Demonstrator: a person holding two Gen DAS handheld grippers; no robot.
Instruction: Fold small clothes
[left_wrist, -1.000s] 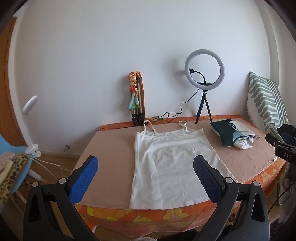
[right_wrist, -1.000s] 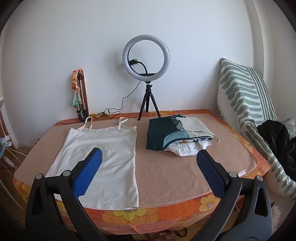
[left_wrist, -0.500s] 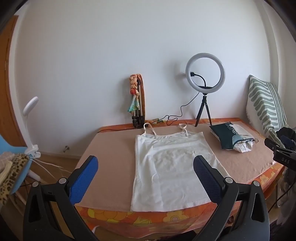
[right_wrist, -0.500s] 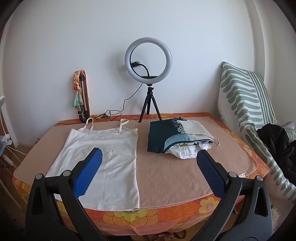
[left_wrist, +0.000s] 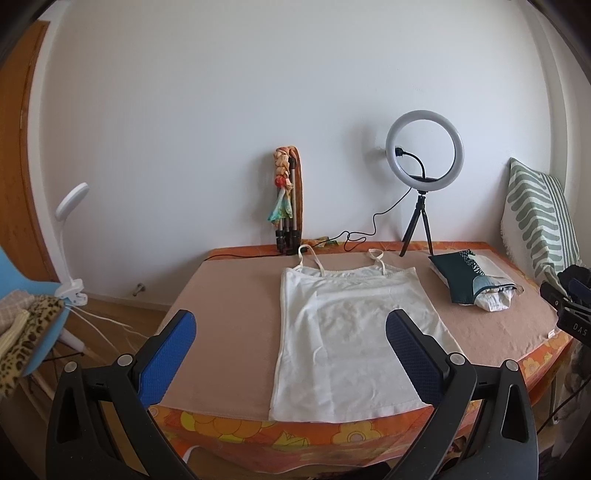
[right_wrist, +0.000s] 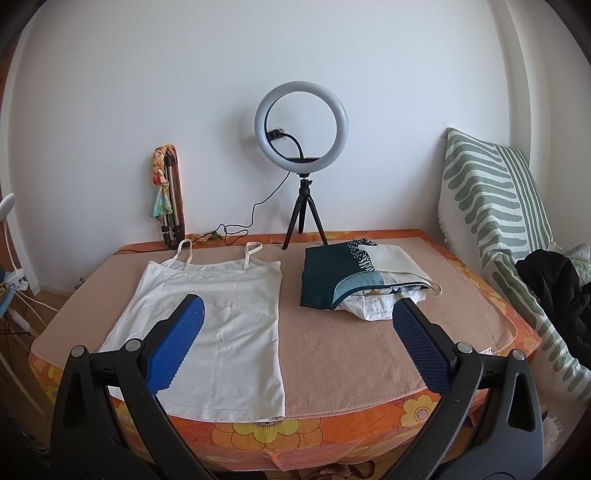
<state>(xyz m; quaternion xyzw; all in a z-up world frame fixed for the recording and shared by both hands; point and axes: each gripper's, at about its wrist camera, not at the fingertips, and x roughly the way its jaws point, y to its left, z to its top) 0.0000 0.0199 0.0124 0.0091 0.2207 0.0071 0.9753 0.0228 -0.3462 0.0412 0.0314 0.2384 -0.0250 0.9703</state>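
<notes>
A white strappy top (left_wrist: 347, 332) (right_wrist: 218, 321) lies flat on the tan cloth of the table (left_wrist: 229, 325) (right_wrist: 351, 347), straps toward the wall and hem at the near edge. My left gripper (left_wrist: 290, 319) hovers open in front of the table, short of the hem, holding nothing. My right gripper (right_wrist: 297, 304) is also open and empty, back from the near edge and to the right of the top. The right gripper's tip (left_wrist: 569, 306) shows at the right edge of the left wrist view.
A pile of folded clothes (left_wrist: 474, 282) (right_wrist: 364, 282) sits right of the top. A ring light on a tripod (left_wrist: 423, 184) (right_wrist: 301, 162) and a folded tripod with a scarf (left_wrist: 288, 203) (right_wrist: 168, 199) stand at the wall. A striped cushion (right_wrist: 495, 206) leans right; a chair (left_wrist: 26, 332) stands left.
Both grippers have drawn back from the table and risen slightly, so the top and the pile look smaller. Both stay open; the clothes have not moved.
</notes>
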